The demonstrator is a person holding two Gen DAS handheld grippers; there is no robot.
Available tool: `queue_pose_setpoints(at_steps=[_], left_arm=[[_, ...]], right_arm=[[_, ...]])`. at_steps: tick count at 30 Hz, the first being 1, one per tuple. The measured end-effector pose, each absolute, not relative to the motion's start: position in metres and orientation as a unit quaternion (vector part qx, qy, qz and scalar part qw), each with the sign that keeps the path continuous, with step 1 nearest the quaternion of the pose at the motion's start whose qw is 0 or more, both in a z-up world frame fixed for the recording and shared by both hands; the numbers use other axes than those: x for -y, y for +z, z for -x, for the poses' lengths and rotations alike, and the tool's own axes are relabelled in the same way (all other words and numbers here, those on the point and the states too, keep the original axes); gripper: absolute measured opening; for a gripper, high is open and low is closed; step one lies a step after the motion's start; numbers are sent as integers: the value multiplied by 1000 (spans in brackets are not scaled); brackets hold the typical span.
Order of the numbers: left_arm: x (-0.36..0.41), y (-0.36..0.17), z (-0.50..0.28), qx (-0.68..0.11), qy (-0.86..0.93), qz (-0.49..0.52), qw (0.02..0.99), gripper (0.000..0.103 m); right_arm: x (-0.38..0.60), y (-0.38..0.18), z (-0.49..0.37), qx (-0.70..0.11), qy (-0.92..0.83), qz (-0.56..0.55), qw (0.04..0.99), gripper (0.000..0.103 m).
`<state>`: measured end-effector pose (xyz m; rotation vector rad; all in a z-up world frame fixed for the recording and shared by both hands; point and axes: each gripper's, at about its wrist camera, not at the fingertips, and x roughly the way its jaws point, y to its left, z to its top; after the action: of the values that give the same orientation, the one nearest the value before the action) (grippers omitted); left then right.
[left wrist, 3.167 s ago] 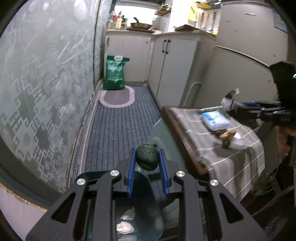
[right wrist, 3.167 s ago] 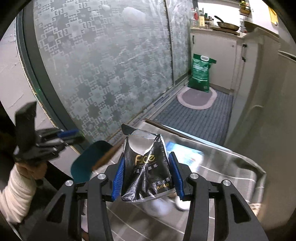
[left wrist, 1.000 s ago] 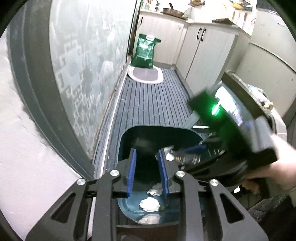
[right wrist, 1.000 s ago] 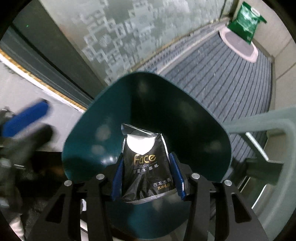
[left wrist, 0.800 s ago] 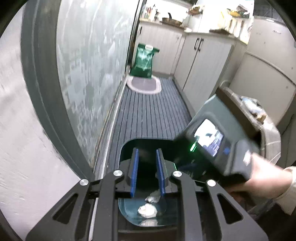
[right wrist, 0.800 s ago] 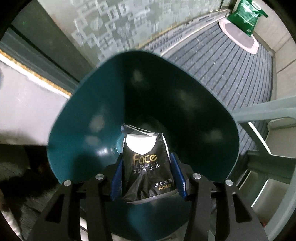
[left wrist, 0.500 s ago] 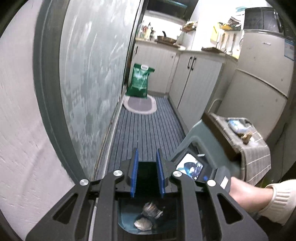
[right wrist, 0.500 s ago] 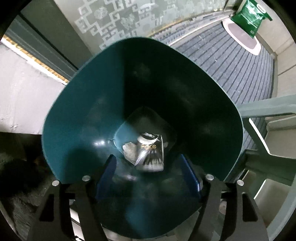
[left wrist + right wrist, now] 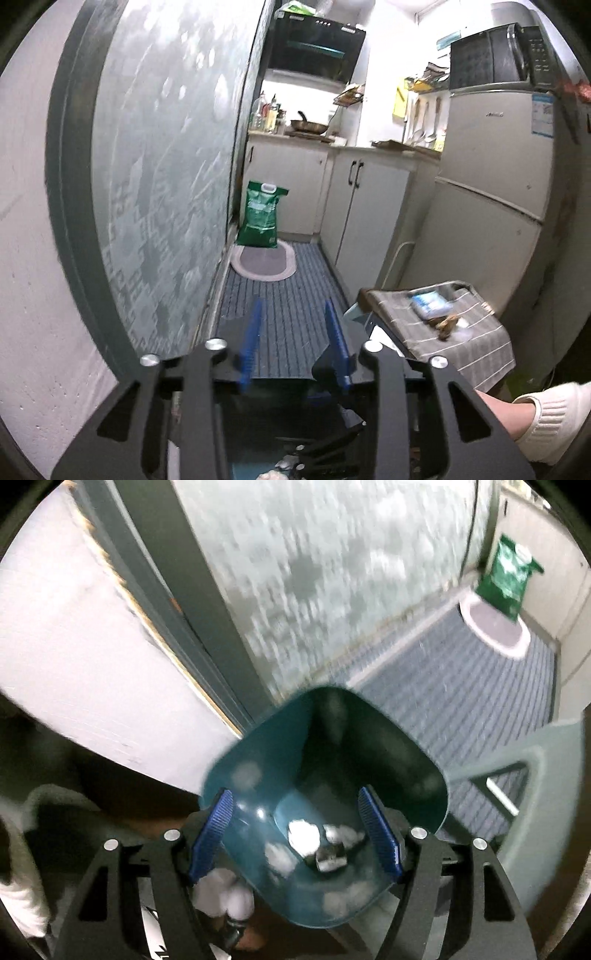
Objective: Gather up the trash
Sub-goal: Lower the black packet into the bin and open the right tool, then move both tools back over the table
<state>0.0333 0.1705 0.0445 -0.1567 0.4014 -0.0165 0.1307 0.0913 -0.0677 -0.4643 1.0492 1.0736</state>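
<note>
The black tissue packet (image 9: pixel 330 854) has dropped out of the right gripper (image 9: pixel 295 838) and lies at the bottom of the teal bin (image 9: pixel 413 760), at six o'clock among white wads. Both claws are released and empty: the right stands wide, the left gripper (image 9: pixel 293 339) is opening on nothing. This drop looks finished. Next, I reckon, a reach to the striped table (image 9: pixel 476 350) at three o'clock, where scraps (image 9: pixel 445 325) wait.

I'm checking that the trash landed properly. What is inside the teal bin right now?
Inside the teal bin lie white crumpled wads and a dark, shiny packet. The view is blurred, and anything beneath them is hidden.
</note>
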Motion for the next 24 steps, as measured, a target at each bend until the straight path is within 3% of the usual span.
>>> queue_pose_setpoints(at_steps=[9, 24], left_arm=[[-128, 73, -32, -169, -47, 56, 983, 43], [-84, 110, -27, -125, -86, 56, 987, 45]], right_arm=[[-32, -3, -146, -408, 480, 163, 759, 68], [103, 18, -196, -388, 380, 110, 832, 65]])
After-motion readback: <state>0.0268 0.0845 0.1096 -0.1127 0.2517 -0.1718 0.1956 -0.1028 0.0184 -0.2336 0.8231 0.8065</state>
